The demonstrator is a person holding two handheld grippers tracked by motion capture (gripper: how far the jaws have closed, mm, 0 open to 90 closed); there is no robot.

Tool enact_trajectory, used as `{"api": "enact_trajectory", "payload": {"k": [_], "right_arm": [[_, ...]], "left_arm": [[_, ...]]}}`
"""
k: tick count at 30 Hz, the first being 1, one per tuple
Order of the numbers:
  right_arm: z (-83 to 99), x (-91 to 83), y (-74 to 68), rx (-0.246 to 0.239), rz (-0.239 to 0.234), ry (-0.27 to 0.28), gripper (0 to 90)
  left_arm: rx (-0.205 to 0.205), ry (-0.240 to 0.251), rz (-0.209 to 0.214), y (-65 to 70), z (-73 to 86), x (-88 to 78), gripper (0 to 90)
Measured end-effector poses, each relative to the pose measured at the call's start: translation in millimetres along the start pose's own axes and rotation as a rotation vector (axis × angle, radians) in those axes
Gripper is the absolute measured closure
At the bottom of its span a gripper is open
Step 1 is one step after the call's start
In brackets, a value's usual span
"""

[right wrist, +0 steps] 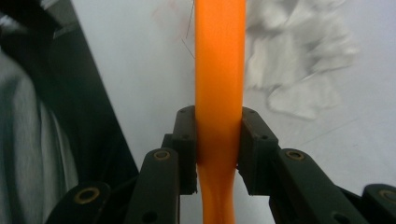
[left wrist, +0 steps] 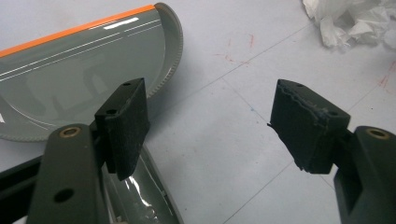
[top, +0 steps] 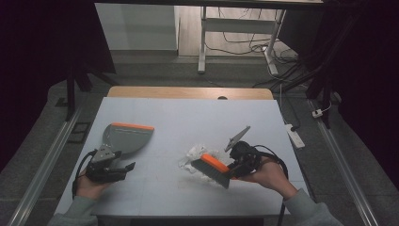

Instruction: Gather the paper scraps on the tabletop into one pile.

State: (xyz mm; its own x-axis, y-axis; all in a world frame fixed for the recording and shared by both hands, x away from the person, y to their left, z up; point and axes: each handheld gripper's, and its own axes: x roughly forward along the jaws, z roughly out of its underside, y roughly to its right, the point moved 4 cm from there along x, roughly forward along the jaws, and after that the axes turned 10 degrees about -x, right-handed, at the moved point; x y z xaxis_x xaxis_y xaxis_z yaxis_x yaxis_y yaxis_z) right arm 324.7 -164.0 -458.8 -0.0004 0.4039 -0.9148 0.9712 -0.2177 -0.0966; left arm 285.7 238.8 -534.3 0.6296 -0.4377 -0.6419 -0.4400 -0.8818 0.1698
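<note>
A person sits at a pale worktop (top: pixel 188 117) and holds a tool in each hand. The left tool (top: pixel 123 168) is near the left edge of the worktop, low in the high view. In the left gripper view the left tool (left wrist: pixel 210 126) has its jaws wide apart, and there is nothing between them. A grey dustpan (top: pixel 124 137) with an orange strip on its far edge lies flat on the worktop, just past the left tool. In the left gripper view the dustpan (left wrist: pixel 70 74) is on the left, and part of it runs under the left jaw. The right tool (top: pixel 234 170) is on the right side of the worktop. It holds a brush (top: pixel 212 169) that has an orange top and dark bristles. The brush is tilted, with its bristles down by the worktop. In the right gripper view the right tool (right wrist: pixel 218 149) has its jaws pressed tight on the two sides of the orange handle (right wrist: pixel 219 70), which runs straight up between them. Some crumpled white paper (top: pixel 197 154) lies on the worktop just behind the brush, toward the middle. In the right gripper view the paper (right wrist: pixel 299 60) is a bit blurry, to the right of the handle. In the left gripper view the paper (left wrist: pixel 350 21) is at the top right corner, well apart from the dustpan.
</note>
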Motion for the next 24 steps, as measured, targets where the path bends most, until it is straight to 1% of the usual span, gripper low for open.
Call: {"api": "enact_trajectory", "payload": {"k": [2,5,6,7,8,9,10,12,13,15,17,18,19,21,22,24], "right_arm": [[3.6,7.3,-1.1,-0.028,-0.01,-0.02,70.8],[3.9,21.6,-1.8,-0.09,-0.031,-0.047,70.8],[1.8,25.8,-2.5,-0.106,-0.035,-0.049,70.8],[-2.4,28.5,-3.1,-0.118,-0.042,-0.03,70.8],[-6.8,31.0,-3.8,-0.134,-0.051,-0.033,70.8],[-11.4,33.8,-4.1,-0.154,-0.045,-0.045,70.8],[-16.3,36.3,-3.4,-0.167,-0.029,-0.056,70.8],[-24.6,40.9,1.8,-0.177,-0.018,-0.073,70.8],[-28.0,42.2,5.6,-0.174,-0.004,-0.079,70.8],[-32.7,42.3,13.7,-0.167,0.015,-0.074,70.8],[-35.5,39.5,18.7,-0.159,0.052,-0.043,70.8],[-35.9,36.6,19.8,-0.159,0.063,-0.026,70.8],[-35.4,32.1,18.1,-0.136,0.058,-0.01,70.8],[-34.5,22.4,17.4,-0.145,0.06,0.061,70.8],[-32.7,15.9,15.6,-0.139,0.072,0.088,70.8],[-26.7,2.3,12.2,-0.102,0.097,0.142,70.8]], "left_arm": [[0.001,-0.002,-0.001,0.1,0.1,0.2,28.5],[0.003,-0.006,-0.001,0.2,0.4,0.8,28.5],[0.003,-0.006,-0.002,0.1,0.5,1.0,28.6],[0.002,-0.007,-0.002,0.0,0.6,1.0,28.6],[0.001,-0.006,-0.002,-0.2,0.6,1.1,28.6],[0.0,-0.006,-0.003,-0.4,0.6,1.1,28.6],[-0.001,-0.005,-0.002,-0.6,0.6,0.9,28.7],[0.0,-0.005,-0.001,-0.6,0.8,0.7,28.7],[0.0,-0.005,0.0,-0.6,0.9,0.6,28.8],[0.0,-0.003,0.0,-0.7,0.9,0.4,28.8],[-0.001,-0.002,0.002,-1.2,0.9,0.0,28.8],[-0.002,-0.001,0.003,-1.3,1.0,0.1,28.8],[-0.002,-0.001,0.003,-1.5,1.0,0.1,28.8],[-0.002,-0.003,0.002,-1.6,1.1,0.3,28.8],[-0.001,-0.002,0.001,-1.5,1.1,0.3,28.8],[0.001,-0.003,0.0,-0.8,1.0,0.1,28.8]]}}
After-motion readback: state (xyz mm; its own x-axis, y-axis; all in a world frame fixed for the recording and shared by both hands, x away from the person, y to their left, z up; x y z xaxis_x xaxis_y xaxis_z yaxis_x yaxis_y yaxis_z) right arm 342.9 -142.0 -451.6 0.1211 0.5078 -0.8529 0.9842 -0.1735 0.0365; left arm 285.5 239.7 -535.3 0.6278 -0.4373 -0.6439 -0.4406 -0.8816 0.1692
